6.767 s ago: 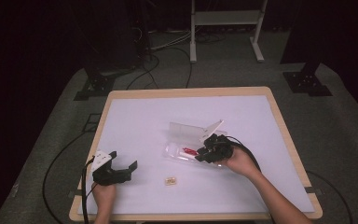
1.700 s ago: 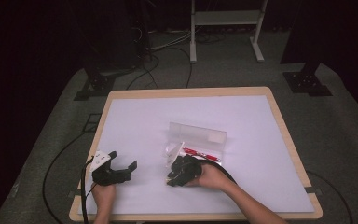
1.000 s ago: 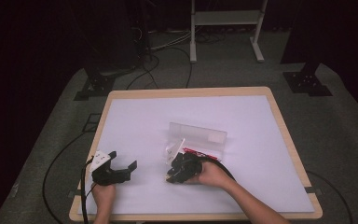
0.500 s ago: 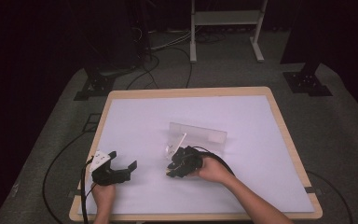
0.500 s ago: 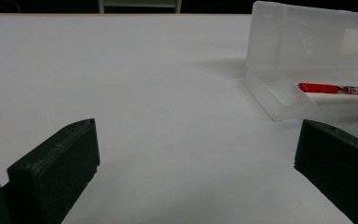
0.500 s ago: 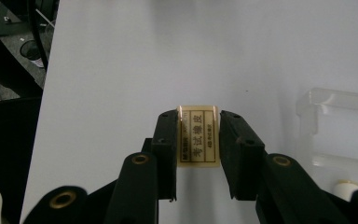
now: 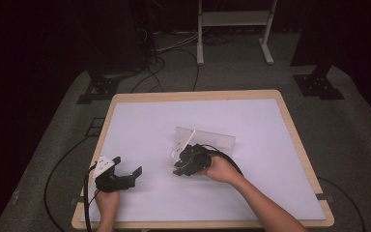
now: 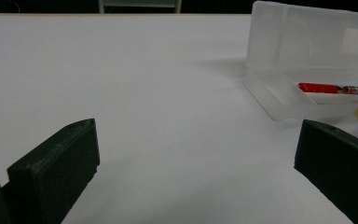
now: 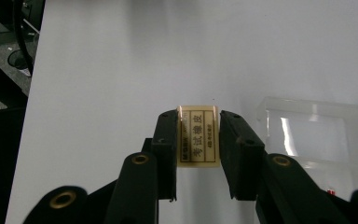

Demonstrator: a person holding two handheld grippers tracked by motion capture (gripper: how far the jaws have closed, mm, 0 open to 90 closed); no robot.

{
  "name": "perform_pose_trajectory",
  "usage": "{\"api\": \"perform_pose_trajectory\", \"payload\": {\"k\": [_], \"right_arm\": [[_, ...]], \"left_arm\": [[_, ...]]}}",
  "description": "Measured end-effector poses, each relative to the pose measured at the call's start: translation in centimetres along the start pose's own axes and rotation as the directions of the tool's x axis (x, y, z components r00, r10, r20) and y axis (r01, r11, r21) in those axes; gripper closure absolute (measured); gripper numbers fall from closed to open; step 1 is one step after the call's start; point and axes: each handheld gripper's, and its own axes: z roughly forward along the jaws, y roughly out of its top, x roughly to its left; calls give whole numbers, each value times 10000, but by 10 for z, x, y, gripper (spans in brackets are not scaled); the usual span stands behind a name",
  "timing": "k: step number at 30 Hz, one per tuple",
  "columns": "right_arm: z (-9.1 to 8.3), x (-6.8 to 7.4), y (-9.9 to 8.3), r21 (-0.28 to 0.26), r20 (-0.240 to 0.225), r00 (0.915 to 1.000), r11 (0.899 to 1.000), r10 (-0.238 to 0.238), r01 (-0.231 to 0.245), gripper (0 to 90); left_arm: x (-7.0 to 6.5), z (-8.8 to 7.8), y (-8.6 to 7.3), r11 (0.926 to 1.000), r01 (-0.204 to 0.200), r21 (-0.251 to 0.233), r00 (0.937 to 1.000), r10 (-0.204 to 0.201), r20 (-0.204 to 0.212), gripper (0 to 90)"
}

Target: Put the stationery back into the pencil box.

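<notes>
Right gripper (image 9: 197, 140), gripper view: a small cream rectangular eraser with a printed label (image 9: 197, 138) stands between the two black jaws, its long side edges pressed by the inner pads, its top edge about level with the jaw tips; jaws partly closed, clamped on the eraser, which is lifted clear of the white table surface (image 9: 121, 56); a clear plastic pencil case with its lid open (image 9: 317, 130) lies just beyond and to the right of the jaws. High view: right gripper (image 7: 183, 164) held just in front of the case (image 7: 207, 140), near mid-table. Left gripper (image 7: 124, 170), high view: near the table's front left corner, well apart from the case; jaws wide apart with nothing between them. Left gripper view: a red pen (image 8: 331, 87) lies in the case tray.
</notes>
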Motion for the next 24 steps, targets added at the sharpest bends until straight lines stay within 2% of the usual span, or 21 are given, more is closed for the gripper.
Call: {"api": "perform_pose_trajectory", "payload": {"k": [24], "right_arm": [[-10,-12,9,-136,376,9992,9999,105,-100,677]], "left_arm": [[0,0,0,10000,-23,-6,10000,23,4,0]]}}
